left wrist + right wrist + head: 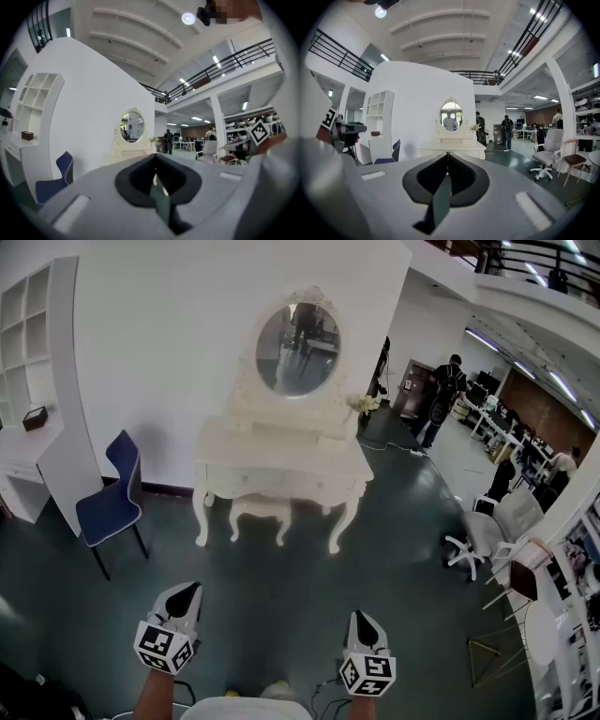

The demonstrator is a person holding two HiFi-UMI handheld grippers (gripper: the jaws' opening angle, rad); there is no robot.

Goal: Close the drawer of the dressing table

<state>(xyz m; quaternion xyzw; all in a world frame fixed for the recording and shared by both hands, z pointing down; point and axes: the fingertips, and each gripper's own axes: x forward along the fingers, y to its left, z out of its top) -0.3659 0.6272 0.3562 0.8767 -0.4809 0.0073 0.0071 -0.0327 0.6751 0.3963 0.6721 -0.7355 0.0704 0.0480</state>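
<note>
Cream dressing table point(281, 460) with oval mirror point(298, 349) stands on curved legs point(200, 519).

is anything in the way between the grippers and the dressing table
Nothing visible: only bare floor between the left gripper, the right gripper and the dressing table. The blue chair stands off to the left.

Cream-white carved dressing table point(281, 456): its drawer point(279, 481) was too small to tell open from closed. White shelf unit point(28, 334) was cut off by the left edge, the person's forearms point(156, 697) by the bottom.
</note>
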